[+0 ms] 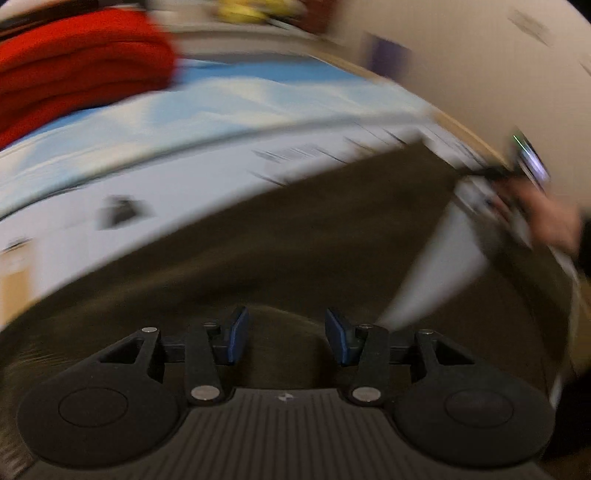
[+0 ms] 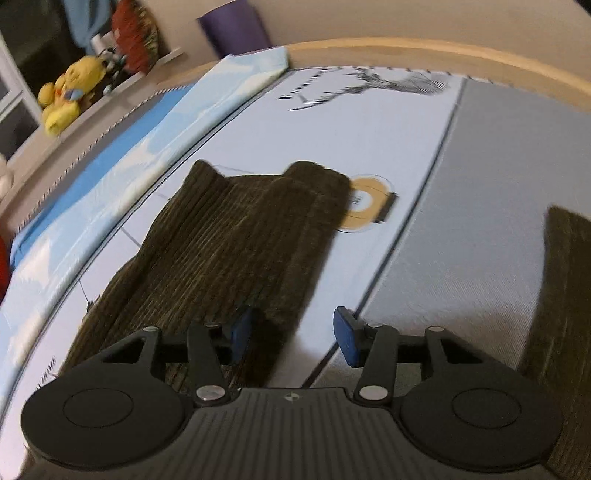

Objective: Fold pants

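Observation:
The pants (image 2: 236,243) are dark olive corduroy and lie spread on the pale bed sheet (image 2: 369,140). Another part of the pants (image 2: 565,295) shows at the right edge. My right gripper (image 2: 295,338) is open just above the sheet. Its left pad (image 2: 240,332) hovers over the near edge of the pants and its right pad (image 2: 345,339) over bare sheet. In the blurred left wrist view the pants (image 1: 295,229) fill the middle. My left gripper (image 1: 286,336) is open over them, with nothing pinched. A hand (image 1: 546,218) at the right holds the other tool.
A red folded blanket (image 1: 74,66) lies at the far left beside a blue and white cloth (image 2: 122,173). A yellow plush toy (image 2: 66,96) sits on the ledge, with a purple object (image 2: 236,26) by the wall. A grey strip of the bed cover (image 2: 480,221) runs to the right.

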A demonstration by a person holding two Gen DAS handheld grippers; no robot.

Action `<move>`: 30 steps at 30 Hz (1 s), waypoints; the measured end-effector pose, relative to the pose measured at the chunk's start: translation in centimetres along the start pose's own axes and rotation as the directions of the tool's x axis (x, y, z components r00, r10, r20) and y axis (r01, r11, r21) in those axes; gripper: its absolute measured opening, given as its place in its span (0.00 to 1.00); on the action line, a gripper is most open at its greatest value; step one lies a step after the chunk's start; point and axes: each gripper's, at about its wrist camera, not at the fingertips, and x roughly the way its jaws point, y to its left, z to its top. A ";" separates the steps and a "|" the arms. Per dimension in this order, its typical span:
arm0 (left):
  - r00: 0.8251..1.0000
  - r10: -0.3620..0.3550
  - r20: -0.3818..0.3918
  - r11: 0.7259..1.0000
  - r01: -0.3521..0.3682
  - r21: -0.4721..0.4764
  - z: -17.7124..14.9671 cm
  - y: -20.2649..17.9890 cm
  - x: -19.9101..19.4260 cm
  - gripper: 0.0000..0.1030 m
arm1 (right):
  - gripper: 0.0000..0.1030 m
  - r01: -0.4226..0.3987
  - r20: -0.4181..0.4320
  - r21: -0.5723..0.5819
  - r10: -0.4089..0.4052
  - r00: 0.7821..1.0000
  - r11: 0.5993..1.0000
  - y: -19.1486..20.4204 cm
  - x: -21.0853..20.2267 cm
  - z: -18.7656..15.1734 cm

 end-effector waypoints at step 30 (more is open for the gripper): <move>0.999 0.045 -0.020 0.998 -0.046 -0.036 -1.2 -2.3 -4.7 0.36 | 0.36 -0.047 -0.143 0.102 0.061 0.988 0.994 -5.2 -12.4 -2.3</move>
